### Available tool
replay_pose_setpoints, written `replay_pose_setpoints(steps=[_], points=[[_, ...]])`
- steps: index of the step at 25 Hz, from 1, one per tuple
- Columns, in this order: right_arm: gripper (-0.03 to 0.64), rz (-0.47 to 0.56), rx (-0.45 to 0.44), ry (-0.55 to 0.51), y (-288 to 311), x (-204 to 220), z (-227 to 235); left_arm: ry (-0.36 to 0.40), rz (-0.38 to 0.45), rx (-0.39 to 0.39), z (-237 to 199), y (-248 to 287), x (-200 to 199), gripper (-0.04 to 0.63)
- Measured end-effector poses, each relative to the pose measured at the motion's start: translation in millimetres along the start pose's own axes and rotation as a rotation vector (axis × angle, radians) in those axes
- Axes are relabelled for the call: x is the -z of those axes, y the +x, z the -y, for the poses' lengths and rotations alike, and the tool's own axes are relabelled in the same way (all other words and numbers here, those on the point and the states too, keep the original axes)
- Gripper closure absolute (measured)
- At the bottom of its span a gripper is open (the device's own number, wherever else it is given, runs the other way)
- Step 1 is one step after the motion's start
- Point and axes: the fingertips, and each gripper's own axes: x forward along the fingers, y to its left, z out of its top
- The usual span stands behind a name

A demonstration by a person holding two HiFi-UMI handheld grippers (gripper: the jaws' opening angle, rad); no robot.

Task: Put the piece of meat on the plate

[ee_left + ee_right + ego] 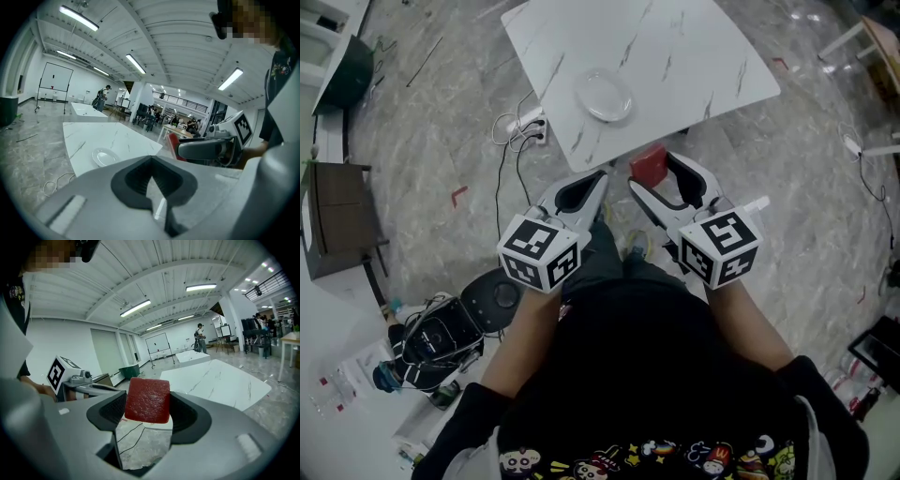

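Note:
A square red piece of meat (pixel 147 399) sits between the pads of my right gripper (pixel 147 417), which is shut on it. In the head view the piece of meat (pixel 649 165) hangs over the floor just off the near edge of the white marble table (pixel 675 56), held by the right gripper (pixel 654 178). A clear round plate (pixel 602 95) rests near that table edge, also seen as the plate (pixel 105 156) from the left side. My left gripper (pixel 600 178) is beside the right one, shut with nothing in it; its jaws meet at the left gripper (pixel 151 178) tips.
White cables and a power strip (pixel 523 125) lie on the floor by the table's left corner. A dark cabinet (pixel 337 220), a green bin (pixel 345 67) and black gear (pixel 441 333) stand at the left. People stand far off in the hall (pixel 200 336).

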Motion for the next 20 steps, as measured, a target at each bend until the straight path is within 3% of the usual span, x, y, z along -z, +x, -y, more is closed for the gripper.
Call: replay_pose_setpoints(steps=[20], points=[[0.299,-0.103,0.062,0.035,95.2,-9.4,29.4,-0.056,-0.055,0.067,-90.6,39.4,-10.4,0.595]])
